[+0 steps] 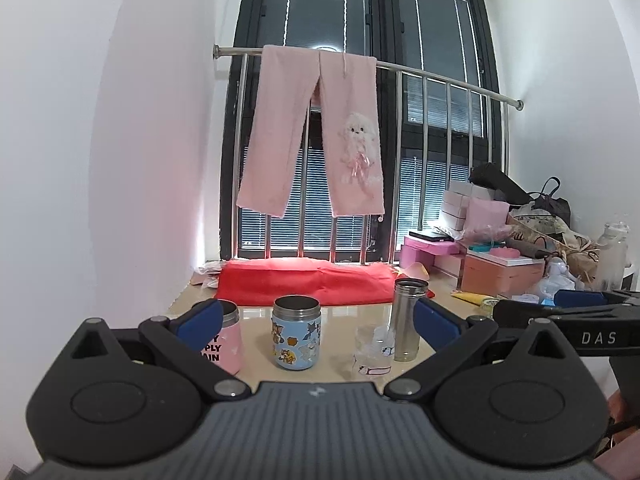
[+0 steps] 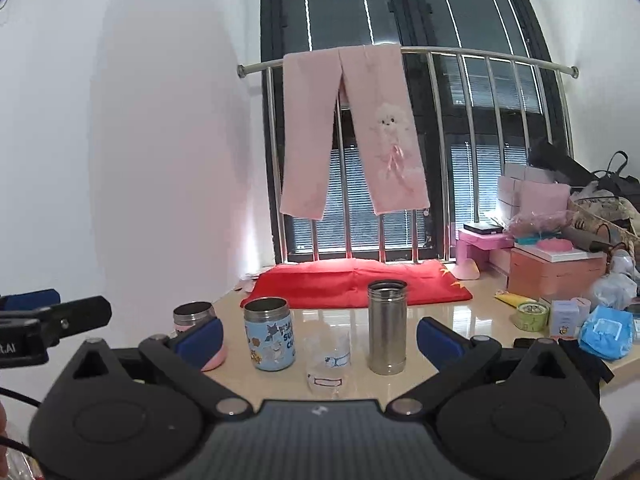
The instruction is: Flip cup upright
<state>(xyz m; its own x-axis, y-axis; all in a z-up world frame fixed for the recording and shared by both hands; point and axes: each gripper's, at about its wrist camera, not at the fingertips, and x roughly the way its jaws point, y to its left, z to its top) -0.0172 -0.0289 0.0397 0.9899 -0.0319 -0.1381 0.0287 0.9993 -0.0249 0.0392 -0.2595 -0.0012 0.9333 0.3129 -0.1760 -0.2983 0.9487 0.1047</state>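
Nearest the lens, both grippers are spread wide and hold nothing. The left gripper [image 1: 316, 322] hangs low over the near edge of the desk [image 1: 344, 314], its blue pads framing the row of cups; the right gripper [image 2: 320, 334] sits at much the same height, and its dark body shows at the right edge of the left wrist view.

Taking the blue cartoon cup [image 1: 296, 333] as the landmark and reading left to right: just to its left stands a pink cup [image 1: 230, 342] with black lettering, upright, its metal rim partly hidden behind the left gripper's left pad. The blue cartoon cup itself stands upright with its open steel mouth facing up. To its right and a little nearer the camera is the clear glass cup [image 1: 374, 350], small and see-through with a printed label low on its side; its wider end looks to be up, though the glass is too transparent to be certain which way it stands. Just beside that, right of the blue cup and slightly farther back, a tall steel cup [image 1: 407, 320] stands upright, mouth open.

Behind the blue cup a red cloth [image 1: 308, 282] lies along the window sill, and pink trousers [image 1: 316, 132] hang from the metal rail [image 1: 440, 80] above. Far to the blue cup's right, boxes and bags [image 1: 512, 240] are heaped.
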